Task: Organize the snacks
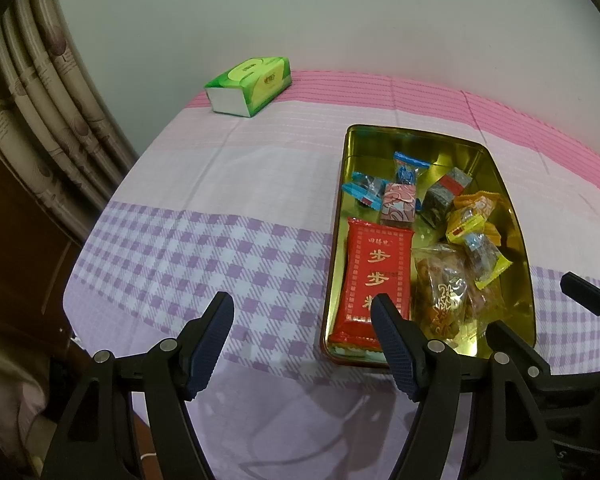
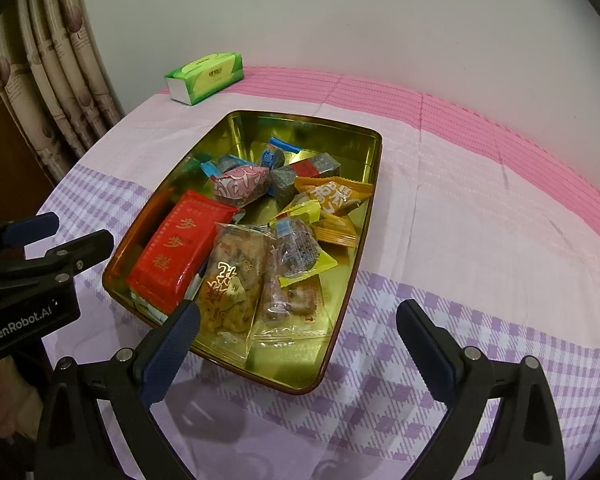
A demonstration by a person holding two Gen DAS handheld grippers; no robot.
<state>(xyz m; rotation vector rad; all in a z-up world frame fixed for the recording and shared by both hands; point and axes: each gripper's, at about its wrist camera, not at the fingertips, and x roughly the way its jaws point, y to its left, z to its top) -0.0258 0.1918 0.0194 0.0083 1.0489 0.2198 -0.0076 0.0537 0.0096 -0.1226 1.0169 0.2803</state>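
A gold tin [image 1: 380, 130] [image 2: 300, 116] sits on the checked cloth, filled with wrapped snacks. Among them are a red packet [image 1: 376, 276] [image 2: 180, 248], a clear bag of fried pieces [image 1: 440, 288] [image 2: 232, 280], a pink wrapped block [image 1: 398, 204] [image 2: 242, 184], an orange packet [image 1: 480, 204] [image 2: 332, 196] and blue candies [image 1: 408, 168] [image 2: 276, 152]. My left gripper [image 1: 302, 316] [image 2: 72, 232] hovers open at the tin's near left corner, holding nothing. Over the tin's near edge my right gripper [image 2: 298, 320] stands open and empty.
A green tissue pack [image 1: 248, 84] [image 2: 206, 76] lies at the far left of the table by the wall. A patterned curtain [image 1: 40, 92] and dark wood furniture stand past the table's left edge. The cloth to the left and right of the tin is bare.
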